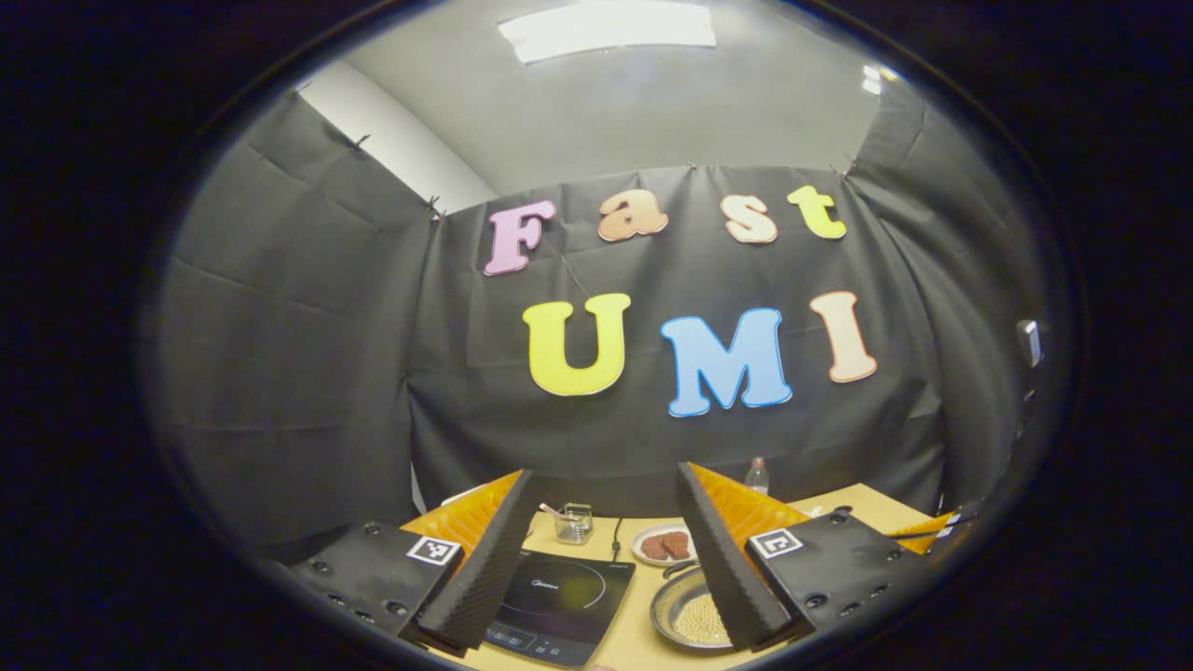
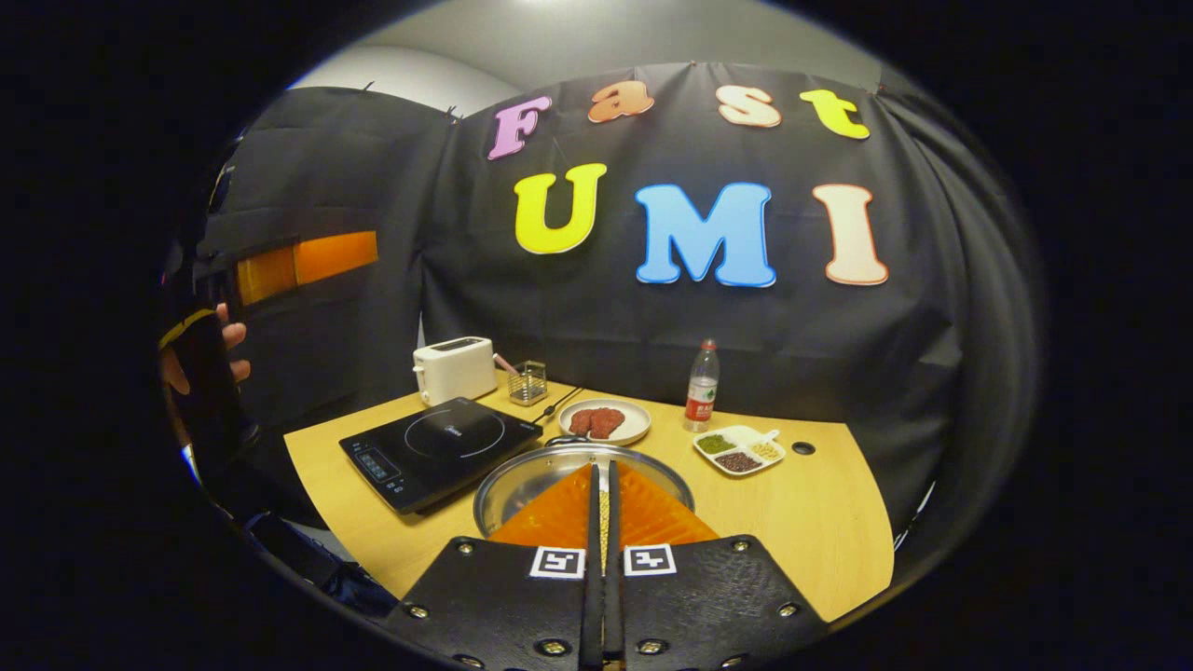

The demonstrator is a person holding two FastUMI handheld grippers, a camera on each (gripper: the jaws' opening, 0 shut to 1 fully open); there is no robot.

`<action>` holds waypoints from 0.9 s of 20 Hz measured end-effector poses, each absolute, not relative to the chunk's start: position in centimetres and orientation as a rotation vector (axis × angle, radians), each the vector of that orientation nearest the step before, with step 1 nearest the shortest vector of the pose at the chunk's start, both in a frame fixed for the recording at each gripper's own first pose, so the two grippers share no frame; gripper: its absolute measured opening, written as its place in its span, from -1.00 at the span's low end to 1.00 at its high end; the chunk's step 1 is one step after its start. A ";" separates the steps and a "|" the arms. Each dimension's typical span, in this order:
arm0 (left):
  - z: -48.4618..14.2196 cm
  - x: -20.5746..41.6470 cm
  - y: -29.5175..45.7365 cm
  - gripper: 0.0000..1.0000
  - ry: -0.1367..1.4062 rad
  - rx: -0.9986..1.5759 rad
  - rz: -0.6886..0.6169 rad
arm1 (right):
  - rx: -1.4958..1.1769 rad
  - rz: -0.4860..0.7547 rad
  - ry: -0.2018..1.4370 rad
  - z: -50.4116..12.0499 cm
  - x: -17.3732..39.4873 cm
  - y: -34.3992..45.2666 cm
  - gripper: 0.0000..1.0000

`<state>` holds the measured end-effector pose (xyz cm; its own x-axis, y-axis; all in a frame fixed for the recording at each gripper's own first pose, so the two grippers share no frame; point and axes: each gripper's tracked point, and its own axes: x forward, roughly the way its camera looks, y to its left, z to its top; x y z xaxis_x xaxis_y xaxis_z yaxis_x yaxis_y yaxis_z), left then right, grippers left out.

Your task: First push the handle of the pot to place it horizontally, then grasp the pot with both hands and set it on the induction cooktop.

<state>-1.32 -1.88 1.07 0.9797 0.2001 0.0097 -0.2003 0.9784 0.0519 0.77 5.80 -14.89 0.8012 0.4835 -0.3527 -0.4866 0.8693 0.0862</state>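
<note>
Pot (image 2: pixel 559 471) sits under closed right claw (image 2: pixel 602 494), below spread left claw (image 1: pixel 606 550).

Plate (image 2: pixel 605 421) crowds pot (image 2: pixel 531 472) behind

Ahead of my tools, matte black cloth walls (image 2: pixel 578 326) close the booth on three sides, hanging in creases and pinned along their top edge. Above them I see a plain pale grey ceiling (image 1: pixel 652 112) with a long rectangular white light panel (image 1: pixel 608 30). Below my tools lies a light wooden tabletop (image 2: pixel 802 522) with a rounded edge.
</note>
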 end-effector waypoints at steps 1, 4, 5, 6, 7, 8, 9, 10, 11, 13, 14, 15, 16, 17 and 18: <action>0.8 -1.0 -1.6 0.94 0.001 0.049 0.207 | -0.008 0.545 0.411 -15.8 0.6 6.3 -0.97; 0.6 0.1 -0.4 0.97 -0.002 0.054 0.219 | -0.007 0.640 0.524 -18.8 -0.6 8.1 -0.98; 0.4 0.5 -0.2 1.00 -0.001 0.052 0.219 | -0.008 0.664 0.560 -19.7 -0.9 8.5 -0.97; 0.3 0.7 0.1 0.94 -0.002 0.048 0.218 | -0.005 0.685 0.599 -20.8 -1.3 9.0 -0.97; 0.2 0.9 0.4 1.00 -0.001 0.048 0.218 | -0.002 0.706 0.642 -21.8 -1.8 9.5 -0.97; 0.0 1.1 0.9 0.95 0.001 0.049 0.222 | 0.003 0.725 0.683 -22.8 -2.4 10.0 -0.97; -0.3 1.2 1.3 0.91 0.006 0.050 0.225 | 0.006 0.742 0.722 -23.6 -2.9 10.4 -0.97; -0.4 1.3 1.8 0.86 0.010 0.049 0.229 | 0.004 0.758 0.760 -24.5 -3.4 10.7 -0.97; -0.7 1.6 2.3 0.92 0.013 0.048 0.233 | 0.002 0.768 0.791 -25.1 -3.7 10.9 -0.96; -1.3 1.8 2.9 1.00 0.020 0.048 0.236 | 0.001 0.785 0.862 -26.7 -4.6 11.2 -0.96; -1.4 2.1 3.3 1.00 0.023 0.052 0.238 | 0.006 0.783 0.893 -27.4 -4.9 11.3 -0.96; -1.7 2.2 3.5 1.00 0.029 0.057 0.238 | 0.013 0.780 0.920 -28.0 -4.8 11.3 -0.96; -1.9 2.3 3.7 0.94 0.033 0.060 0.237 | 0.020 0.777 0.950 -28.9 -4.7 11.4 -0.96; -2.0 2.5 3.9 0.94 0.036 0.061 0.237 | 0.023 0.768 0.977 -29.4 -4.5 11.3 -0.96; -2.2 2.7 4.0 0.94 0.040 0.060 0.235 | 0.021 0.757 1.007 -30.2 -4.5 11.1 -0.96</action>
<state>2.72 4.00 -2.17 0.9718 0.2337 -0.0321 -0.2313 0.9708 0.0639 -4.46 11.08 -30.15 0.3060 0.5814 -0.7538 -0.5633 0.7489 0.3490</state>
